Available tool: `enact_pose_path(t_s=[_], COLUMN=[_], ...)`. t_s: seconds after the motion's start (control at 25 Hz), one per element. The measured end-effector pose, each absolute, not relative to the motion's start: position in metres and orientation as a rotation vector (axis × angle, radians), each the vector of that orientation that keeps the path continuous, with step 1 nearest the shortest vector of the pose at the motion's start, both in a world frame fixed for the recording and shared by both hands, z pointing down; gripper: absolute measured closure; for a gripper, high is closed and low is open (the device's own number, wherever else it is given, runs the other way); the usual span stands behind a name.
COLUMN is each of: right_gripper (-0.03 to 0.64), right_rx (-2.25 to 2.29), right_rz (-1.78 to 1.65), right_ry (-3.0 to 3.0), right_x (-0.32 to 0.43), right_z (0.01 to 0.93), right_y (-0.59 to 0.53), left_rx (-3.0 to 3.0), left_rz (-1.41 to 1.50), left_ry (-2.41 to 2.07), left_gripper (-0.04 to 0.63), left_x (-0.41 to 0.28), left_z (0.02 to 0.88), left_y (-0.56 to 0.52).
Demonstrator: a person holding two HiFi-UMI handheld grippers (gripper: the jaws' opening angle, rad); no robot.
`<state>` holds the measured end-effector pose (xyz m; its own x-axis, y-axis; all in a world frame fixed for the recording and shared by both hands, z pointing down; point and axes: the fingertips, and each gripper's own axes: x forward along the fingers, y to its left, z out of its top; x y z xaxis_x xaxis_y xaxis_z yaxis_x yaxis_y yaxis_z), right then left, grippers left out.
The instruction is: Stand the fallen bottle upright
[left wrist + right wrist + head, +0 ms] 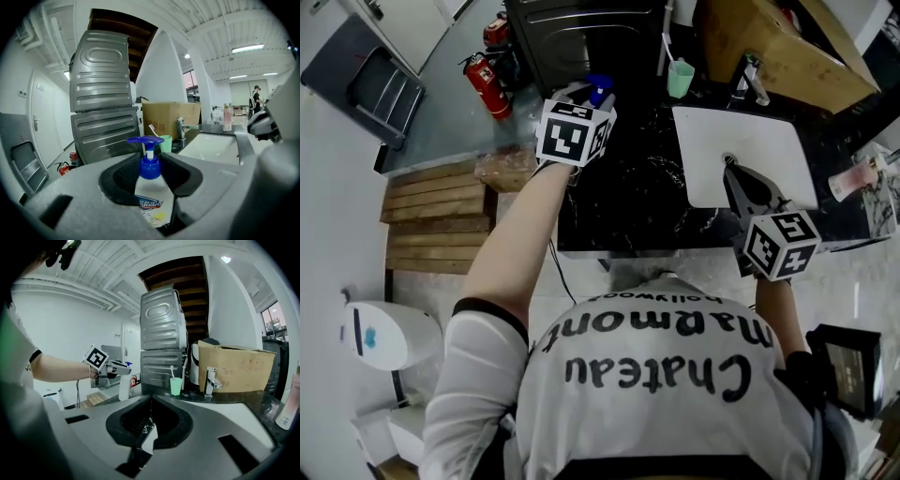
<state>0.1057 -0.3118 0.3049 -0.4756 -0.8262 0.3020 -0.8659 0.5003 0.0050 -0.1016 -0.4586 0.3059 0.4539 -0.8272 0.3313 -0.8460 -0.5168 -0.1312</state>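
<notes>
Status: mostly done, not finished. Left claw (pixel 585 94) was gripping the soap pump bottle (pixel 150 199) around its shoulder, by the blue collar, pads pressed on both sides. Bottle sat upright in the grip, pump head on top, label facing the left gripper camera. Right gripper view showed it from the side: white body roughly vertical below the left claw, nozzle up. So the tipping-up part looked done.

Position: bottle was over the left rear part of the dark table (pixel 628 202), in front of the stacked grey machines (pixel 101 108), well left of the white sink (pixel 769 141) and the green cup (pixel 681 78). Couldn't tell from any view whether its base touched the table, as the bottom was hidden behind the claw bodies. My read: it was held in the air, not yet planted.

Right claw (pixel 731 171) was closed on nothing, jaws together, over the sink and well apart from the bottle. Not involved.

Left to do, as I judge it: lower the base flat onto the table, check it stands, open the left claw, back off without catching the pump head.
</notes>
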Motion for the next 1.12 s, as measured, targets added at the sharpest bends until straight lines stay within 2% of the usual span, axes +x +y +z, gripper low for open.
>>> enact_pose_path(t_s=[0.24,1.12], right_gripper=[0.603,0.603], right_rx=[1.469,1.496], right_rz=[0.188,0.088], right_ry=[-2.473,-2.491], right_x=[0.101,0.075], right_z=[0.298,0.273], right_y=[-0.305,-0.304], left_rx=[2.661,2.519], left_rz=[0.627,0.297], left_ry=[-1.581,-1.645], left_gripper=[0.453,0.456], left_x=[-0.120,-0.149], left_z=[0.309,0.308], left_y=[-0.446,-0.427])
